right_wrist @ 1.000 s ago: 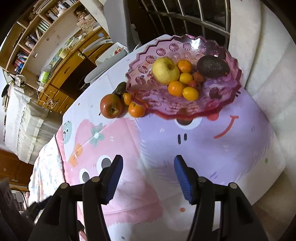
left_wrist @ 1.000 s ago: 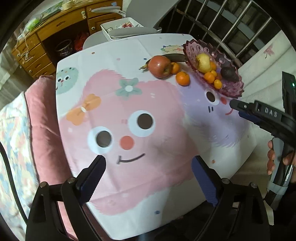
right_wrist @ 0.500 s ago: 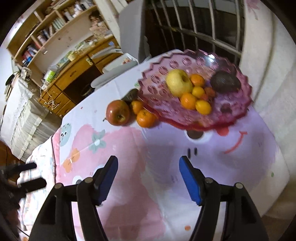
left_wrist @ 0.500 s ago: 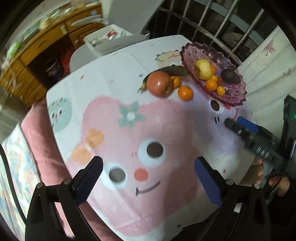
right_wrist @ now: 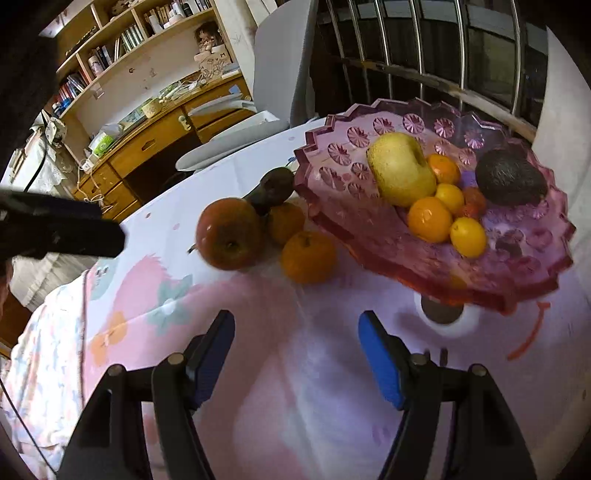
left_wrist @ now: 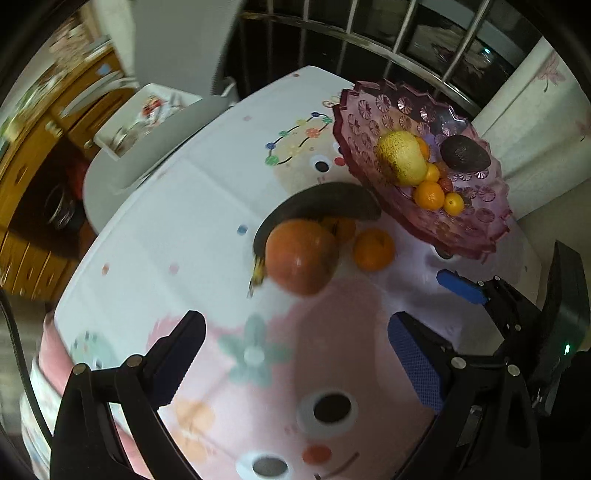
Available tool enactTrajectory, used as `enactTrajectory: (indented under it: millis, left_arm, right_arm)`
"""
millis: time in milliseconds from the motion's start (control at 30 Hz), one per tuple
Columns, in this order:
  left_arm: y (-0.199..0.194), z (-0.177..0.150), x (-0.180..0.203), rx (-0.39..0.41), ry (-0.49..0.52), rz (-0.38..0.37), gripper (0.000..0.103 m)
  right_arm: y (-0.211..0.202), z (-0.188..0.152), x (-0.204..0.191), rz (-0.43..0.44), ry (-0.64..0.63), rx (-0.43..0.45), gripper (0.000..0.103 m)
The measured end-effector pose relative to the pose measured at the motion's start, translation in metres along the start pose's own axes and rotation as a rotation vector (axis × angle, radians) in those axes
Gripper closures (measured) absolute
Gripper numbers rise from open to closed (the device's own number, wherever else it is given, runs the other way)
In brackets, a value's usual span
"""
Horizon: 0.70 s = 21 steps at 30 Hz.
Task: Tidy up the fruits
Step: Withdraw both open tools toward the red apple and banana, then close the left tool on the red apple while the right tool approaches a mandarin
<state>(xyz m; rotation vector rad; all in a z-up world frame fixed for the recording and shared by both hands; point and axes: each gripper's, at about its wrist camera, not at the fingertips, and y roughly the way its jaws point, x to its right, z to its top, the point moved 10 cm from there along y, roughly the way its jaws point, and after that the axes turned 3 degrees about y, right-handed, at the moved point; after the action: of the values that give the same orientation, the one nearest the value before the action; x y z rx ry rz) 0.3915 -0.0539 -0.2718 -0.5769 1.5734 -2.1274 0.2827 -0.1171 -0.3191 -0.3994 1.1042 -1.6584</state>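
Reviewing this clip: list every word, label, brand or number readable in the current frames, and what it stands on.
No text reads clearly in either view.
Book spines on the shelf: too small to read.
Box on the desk: any print is too small and blurred to read.
Tablecloth: only cartoon faces and flowers, no words.
Pink fruit bowl: a pressed pattern, no lettering.

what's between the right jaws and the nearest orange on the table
Nothing but bare tablecloth, in the right wrist view, between the open right gripper and the orange.

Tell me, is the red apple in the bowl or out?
Out. The apple sits on the tablecloth left of the bowl, beside two oranges.
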Motion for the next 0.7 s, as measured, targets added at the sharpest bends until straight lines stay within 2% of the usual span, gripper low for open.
enactTrajectory:
  millis: [200, 433, 533, 700]
  left_arm:
    - [0.041, 0.022, 0.003, -0.014, 0.062, -0.036, 0.004]
    - [0.078, 0.032, -0.007, -0.005, 0.009, -0.088, 0.004]
    - [0.087, 0.033, -0.008, -0.003, 0.017, -0.094, 0.005]
    - [0.094, 0.038, -0.009, 0.018, 0.005, -0.121, 0.016]
  right_arm:
    - [0.027, 0.007, 0.003, -0.038, -0.021, 0.045, 0.033]
    - [0.048, 0.010, 0.003, -0.049, -0.031, 0.059, 0.033]
    - [0.054, 0.013, 0.002, -0.054, -0.037, 0.059, 0.033]
    - [0.059, 0.016, -0.001, -0.061, -0.057, 0.068, 0.034]
